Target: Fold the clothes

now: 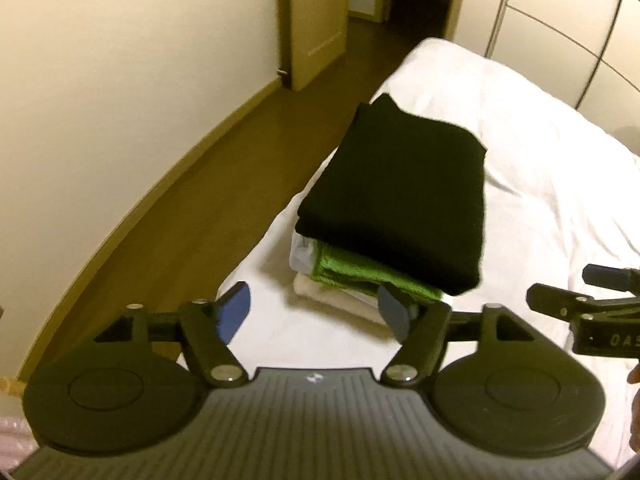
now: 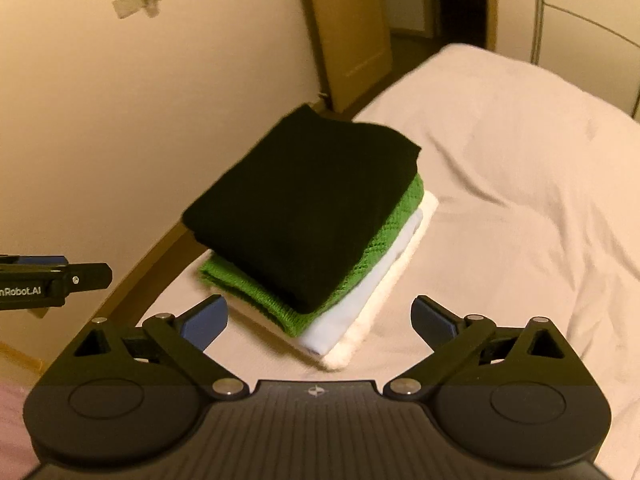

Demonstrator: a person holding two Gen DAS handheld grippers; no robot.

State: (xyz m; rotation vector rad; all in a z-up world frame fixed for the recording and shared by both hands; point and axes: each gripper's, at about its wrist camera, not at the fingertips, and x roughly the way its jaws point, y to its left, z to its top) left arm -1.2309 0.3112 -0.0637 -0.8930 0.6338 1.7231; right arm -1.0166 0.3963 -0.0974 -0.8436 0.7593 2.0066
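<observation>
A stack of folded clothes lies near the bed's left edge. A black garment is on top, over a green knit, a pale blue piece and a white towel. My left gripper is open and empty just in front of the stack. My right gripper is open and empty, just short of the stack's near corner. Each gripper shows at the edge of the other's view, the right in the left wrist view, the left in the right wrist view.
The white bed sheet spreads to the right, wrinkled. A wooden floor strip and cream wall lie left of the bed. A door stands open at the back. Wardrobe panels are at the far right.
</observation>
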